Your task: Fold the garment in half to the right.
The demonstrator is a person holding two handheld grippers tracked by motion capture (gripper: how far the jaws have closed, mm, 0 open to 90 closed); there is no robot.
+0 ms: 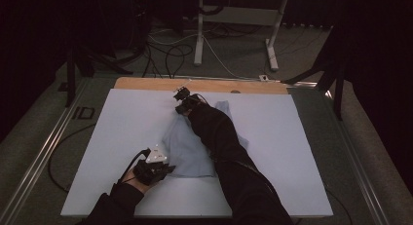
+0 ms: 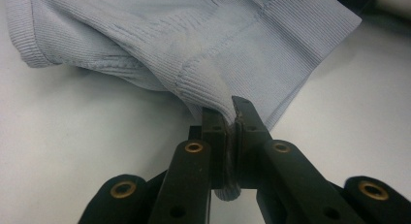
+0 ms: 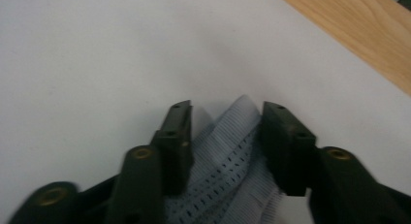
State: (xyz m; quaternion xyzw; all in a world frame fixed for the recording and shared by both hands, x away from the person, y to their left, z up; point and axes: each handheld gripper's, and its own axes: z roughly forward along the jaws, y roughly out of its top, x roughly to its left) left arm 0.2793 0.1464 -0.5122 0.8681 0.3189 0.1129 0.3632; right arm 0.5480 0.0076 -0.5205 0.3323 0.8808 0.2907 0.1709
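Observation:
A pale blue ribbed knit garment point(image 1: 187, 149) lies crumpled in the middle of the white table cover point(image 1: 126, 118). My left gripper point(image 1: 168, 167) sits at the garment's near left edge. In the left gripper view it point(image 2: 233, 118) is shut on a pinched fold of the cloth point(image 2: 194, 35). My right gripper point(image 1: 181, 102) reaches to the garment's far end on a black-sleeved arm that crosses over the cloth. In the right gripper view its jaws point(image 3: 227, 115) stand apart, tips on the white surface, with a pointed corner of the cloth point(image 3: 228, 151) loose between them.
A strip of bare wood point(image 1: 146, 84) runs along the table's far edge, close beyond the right gripper point(image 3: 358, 35). Metal rails border the table at left and right. Cables and white table legs point(image 1: 198, 35) stand on the floor behind.

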